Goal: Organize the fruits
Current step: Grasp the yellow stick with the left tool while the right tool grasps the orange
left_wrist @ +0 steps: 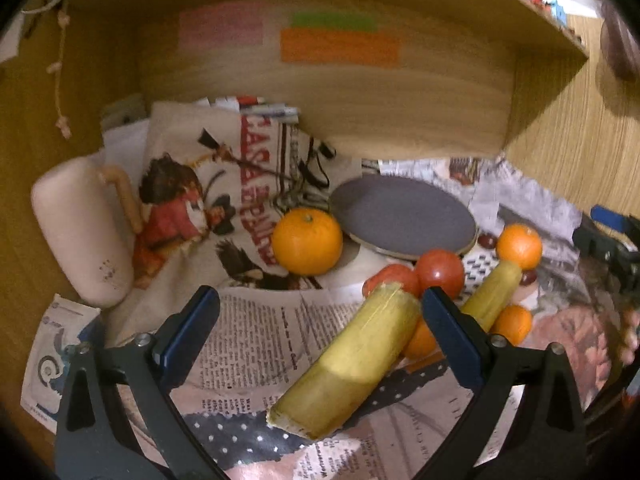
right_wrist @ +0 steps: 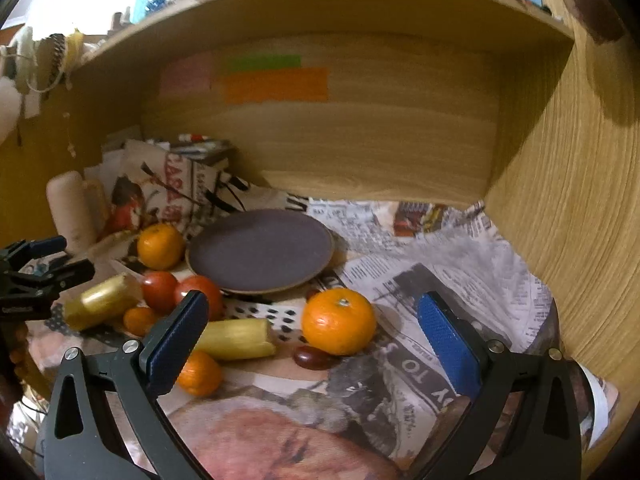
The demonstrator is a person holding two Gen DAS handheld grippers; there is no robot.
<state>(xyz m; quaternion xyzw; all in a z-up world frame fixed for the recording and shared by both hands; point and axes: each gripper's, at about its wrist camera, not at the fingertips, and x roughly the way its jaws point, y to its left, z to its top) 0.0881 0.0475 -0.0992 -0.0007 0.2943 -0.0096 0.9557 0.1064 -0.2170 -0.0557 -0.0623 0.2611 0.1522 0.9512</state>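
The left tongs (left_wrist: pixel 320 312) are hanging wide open over the newspaper-covered surface (left_wrist: pixel 256 344), gripping nothing; a yellow stalk piece (left_wrist: pixel 352 360) is lying between the jaws, close to the right one, though whether it is touching cannot be told. The right tongs (right_wrist: pixel 312 328) are also standing wide open and empty, with an orange (right_wrist: pixel 339 320) sitting on the paper between and just beyond the tips, and a small dark red fruit (right_wrist: pixel 312 358) just beside it.

Farther out, the fruits are lying loose: a second stalk piece (right_wrist: pixel 236 338), two tomatoes (right_wrist: pixel 160 290), a small orange (right_wrist: pixel 200 372) near the left jaw of the right tongs, another small one (right_wrist: pixel 138 320), and a larger orange (right_wrist: pixel 160 246) near the plate's left rim. The dark plate (right_wrist: pixel 260 250) is sitting bare, with no fruit on it. A pale mug (left_wrist: pixel 80 236) is lying on its side at the far left.

Judging by this, the organizing is barely started: nothing is gathered on the plate, and every fruit is waiting to be picked up and placed.
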